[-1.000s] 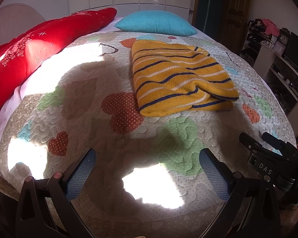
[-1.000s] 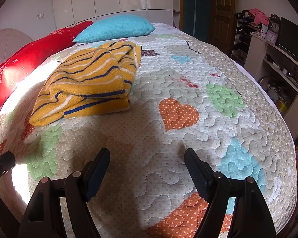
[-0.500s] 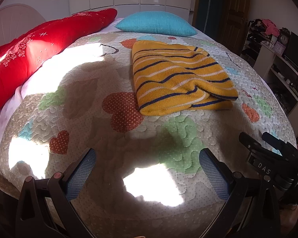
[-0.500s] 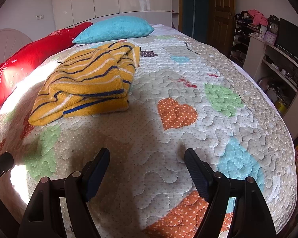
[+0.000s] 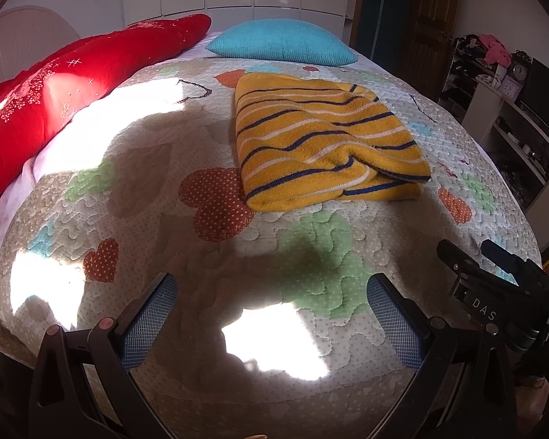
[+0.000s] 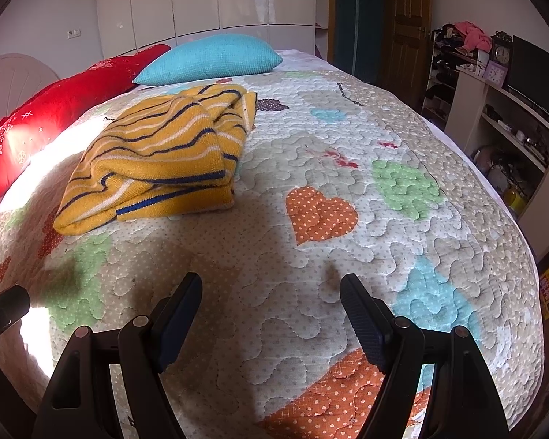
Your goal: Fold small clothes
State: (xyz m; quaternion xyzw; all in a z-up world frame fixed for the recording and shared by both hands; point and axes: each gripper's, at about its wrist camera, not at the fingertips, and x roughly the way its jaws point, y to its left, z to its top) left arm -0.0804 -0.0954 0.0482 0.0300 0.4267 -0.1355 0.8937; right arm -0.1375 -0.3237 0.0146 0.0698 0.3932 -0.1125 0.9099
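Left wrist view shows pretty much nothing has changed over the last second: the yellow striped sweater [image 5: 325, 142] sits in the same spot, folded into a chunky bundle on the heart-print quilt [image 5: 135, 197], just in front of the teal pillow [image 5: 282, 42] and well away from both tools. The left gripper [image 5: 271, 314] has its fingers spread wide and empty, hovering over the quilt's near edge, and the right gripper [image 6: 271, 314] is likewise apart with nothing in it. With both hanging back, I'd guess this piece is done, though the front edge looks a bit lumpy.
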